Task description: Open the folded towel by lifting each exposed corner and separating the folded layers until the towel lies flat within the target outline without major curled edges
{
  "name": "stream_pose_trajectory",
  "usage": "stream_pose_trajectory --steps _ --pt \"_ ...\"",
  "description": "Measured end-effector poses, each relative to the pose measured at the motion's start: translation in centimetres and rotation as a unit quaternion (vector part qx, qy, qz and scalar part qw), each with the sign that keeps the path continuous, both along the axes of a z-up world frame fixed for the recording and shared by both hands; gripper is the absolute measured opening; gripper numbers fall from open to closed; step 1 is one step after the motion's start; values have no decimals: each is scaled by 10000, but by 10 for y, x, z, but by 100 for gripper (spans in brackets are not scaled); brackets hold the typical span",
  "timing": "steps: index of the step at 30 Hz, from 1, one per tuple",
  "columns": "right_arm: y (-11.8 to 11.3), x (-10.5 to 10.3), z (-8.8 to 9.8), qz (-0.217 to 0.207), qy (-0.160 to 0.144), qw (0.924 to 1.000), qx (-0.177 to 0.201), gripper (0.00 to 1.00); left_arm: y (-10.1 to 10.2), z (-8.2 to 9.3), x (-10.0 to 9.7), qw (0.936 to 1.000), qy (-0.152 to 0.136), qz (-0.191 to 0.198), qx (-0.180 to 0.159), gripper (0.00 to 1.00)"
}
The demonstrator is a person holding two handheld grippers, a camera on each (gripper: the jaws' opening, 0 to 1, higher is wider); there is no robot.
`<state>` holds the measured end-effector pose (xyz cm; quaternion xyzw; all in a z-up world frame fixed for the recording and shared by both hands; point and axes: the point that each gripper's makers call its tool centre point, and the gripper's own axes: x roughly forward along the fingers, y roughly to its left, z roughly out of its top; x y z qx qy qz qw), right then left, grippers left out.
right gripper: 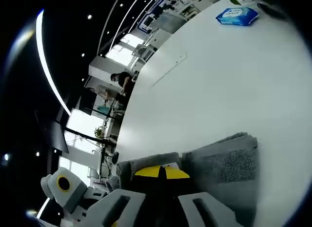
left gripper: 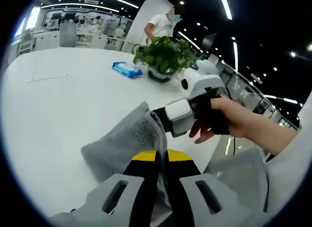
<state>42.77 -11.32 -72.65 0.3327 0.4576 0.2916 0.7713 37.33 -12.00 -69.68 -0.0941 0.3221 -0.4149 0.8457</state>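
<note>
You worked at a white table (left gripper: 58,105) in a dim hall lit by ceiling strips; a potted plant (left gripper: 165,56) and a blue wipes pack (left gripper: 127,69), its print too small to read, lay far off. Your left gripper (left gripper: 161,161) was clamped on the grey towel (left gripper: 126,149), which lay bunched on the table. Your right gripper (right gripper: 163,174) pinched its other edge.

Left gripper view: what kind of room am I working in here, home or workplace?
Likely a workplace: a large open-plan office or lab. Long ceiling light strips run overhead, rows of desks and equipment fill the background, and the grey towel lies on a big white table with a potted plant.
</note>
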Motion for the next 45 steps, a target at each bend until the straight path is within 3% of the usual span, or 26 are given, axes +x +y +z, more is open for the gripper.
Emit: stream_pose_trajectory --steps 6,10,12,13,17,19,20,21,23,27,29,32,36,38,42,45 --pt "0 1 3 175 -286 9994 -125 0 2 1 0 10000 13 70 -57 3" --pt "3 2 -1 3 79 9999 84 31 3 2 0 9999 -14 60 -104 3" --pt "11 4 13 -174 293 9971 685 34 4 1 0 9999 -23 64 -82 3" --pt "11 6 17 -226 318 9961 793 35 4 1 0 9999 -21 66 -81 3" --pt "16 7 20 -138 359 9961 797 46 4 1 -1 9999 -33 57 -77 3" --pt "19 5 19 -114 451 9957 804 42 2 1 -1 9999 -98 24 -14 3" --pt "22 3 17 -51 447 9961 758 35 1 1 -1 9999 -110 -5 16 3" --pt "22 1 16 4 434 9967 680 22 -1 0 -2 9999 -112 -34 39 3" --pt "15 -3 2 281 135 9995 74 4 -1 1 -2 9999 -156 -54 41 4" --pt "16 -2 3 233 66 9997 32 2 0 -1 -3 9998 -158 -48 62 4" --pt "11 2 4 215 -148 9995 -158 2 1 -1 -2 9999 -136 -12 29 4" --pt "11 4 8 215 -270 9992 -195 1 4 2 0 9999 -63 97 -99 5" --pt "18 3 23 340 -670 9971 -143 1 11 7 0 9995 -150 192 -177 9" --pt "19 3 26 416 -973 9937 -355 1 17 11 2 9988 -196 343 -289 14" --pt "19 0 26 598 -1510 9831 -845 1 40 13 1 9951 127 838 -510 19" --pt "21 -3 29 816 -2071 9656 -1343 1 65 15 9 9888 278 1324 -636 19"
